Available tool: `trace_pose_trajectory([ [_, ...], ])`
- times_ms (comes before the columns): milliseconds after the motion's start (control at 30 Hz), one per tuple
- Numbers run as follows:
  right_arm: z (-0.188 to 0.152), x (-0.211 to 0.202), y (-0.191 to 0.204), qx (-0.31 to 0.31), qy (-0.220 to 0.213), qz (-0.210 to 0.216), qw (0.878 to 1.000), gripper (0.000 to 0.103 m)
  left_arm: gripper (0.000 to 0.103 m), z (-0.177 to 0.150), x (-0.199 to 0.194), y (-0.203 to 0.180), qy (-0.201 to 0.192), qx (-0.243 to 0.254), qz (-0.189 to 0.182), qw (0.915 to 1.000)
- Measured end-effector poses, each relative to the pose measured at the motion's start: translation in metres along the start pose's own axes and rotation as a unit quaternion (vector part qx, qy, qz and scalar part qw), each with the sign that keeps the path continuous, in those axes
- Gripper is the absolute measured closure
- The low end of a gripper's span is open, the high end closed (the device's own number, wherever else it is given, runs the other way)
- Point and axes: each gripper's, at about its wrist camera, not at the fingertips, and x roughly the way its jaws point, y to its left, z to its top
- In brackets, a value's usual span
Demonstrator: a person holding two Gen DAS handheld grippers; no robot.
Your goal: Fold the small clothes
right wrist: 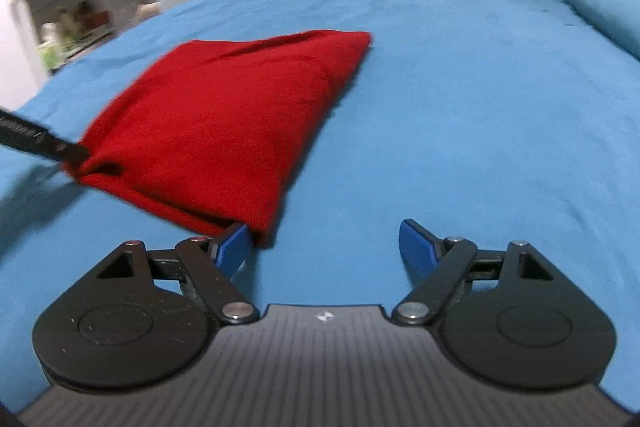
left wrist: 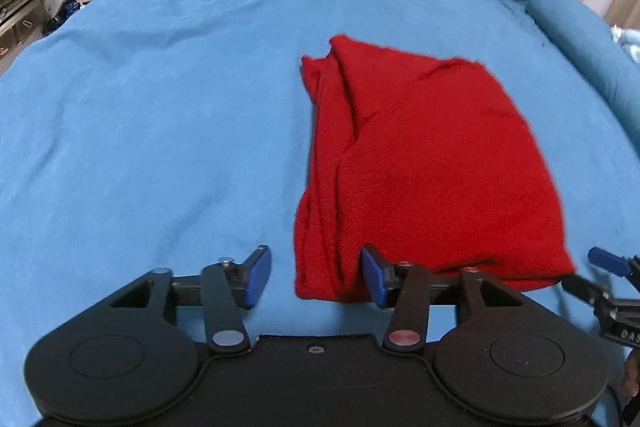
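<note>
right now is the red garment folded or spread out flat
Folded: the red garment lies on the blue bedsheet as a compact doubled block, layered edges showing along its left side.

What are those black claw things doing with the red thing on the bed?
A person is holding a claw in each hand and folding a red cloth on the blue bedsheet. The cloth already lies folded over. The left claw is open at the cloth's near edge, and the right claw is open at its other near corner. Neither one is gripping it right now.
</note>
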Motion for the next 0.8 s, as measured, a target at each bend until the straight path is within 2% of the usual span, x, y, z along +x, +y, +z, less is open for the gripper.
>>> trace_pose_trajectory([
  [67,0.014,-0.016,-0.007,0.013,-0.002,0.024,1.0,0.003,0.023,0.009,-0.01,-0.007,-0.016,0.007,-0.003,0.9998],
  [133,0.034,-0.023,-0.018,0.045,0.004,0.056,0.997,0.002,0.012,0.022,-0.018,-0.01,-0.035,0.013,-0.007,0.9993],
  [233,0.067,-0.014,-0.044,0.127,0.023,0.087,0.988,0.0,0.01,0.048,-0.011,-0.011,-0.046,0.017,-0.019,0.9986],
  [333,0.089,0.019,-0.068,0.216,0.049,0.137,0.966,0.0,0.01,0.07,0.017,-0.005,-0.027,0.005,-0.047,0.9985],
  [367,0.093,0.034,-0.073,0.238,0.061,0.146,0.958,0.0,0.01,0.076,0.028,-0.003,-0.017,0.0,-0.058,0.9981],
  [433,0.095,0.061,-0.075,0.248,0.075,0.149,0.954,0.0,0.01,0.082,0.044,-0.001,-0.005,0.001,-0.072,0.9974],
  [567,0.093,0.101,-0.065,0.236,0.074,0.151,0.957,0.0,0.019,0.083,0.066,0.003,0.008,-0.01,-0.069,0.9975],
  [600,0.088,0.108,-0.062,0.239,0.076,0.153,0.956,0.01,0.021,0.082,0.071,0.005,0.011,-0.017,-0.072,0.9972],
  [667,0.086,0.116,-0.059,0.24,0.069,0.155,0.956,0.021,0.032,0.08,0.08,0.009,0.015,-0.033,-0.09,0.9953],
  [700,0.086,0.117,-0.057,0.235,0.066,0.161,0.956,0.037,0.038,0.081,0.081,0.008,0.014,-0.032,-0.096,0.9948],
  [733,0.088,0.116,-0.055,0.234,0.067,0.165,0.956,0.046,0.058,0.081,0.082,0.006,0.016,-0.032,-0.107,0.9937],
  [767,0.09,0.114,-0.054,0.234,0.065,0.165,0.956,0.056,0.068,0.083,0.081,0.005,0.021,-0.04,-0.12,0.9918],
  [800,0.093,0.11,-0.055,0.233,0.062,0.165,0.956,0.063,0.07,0.084,0.077,0.003,0.02,-0.043,-0.116,0.9921],
])
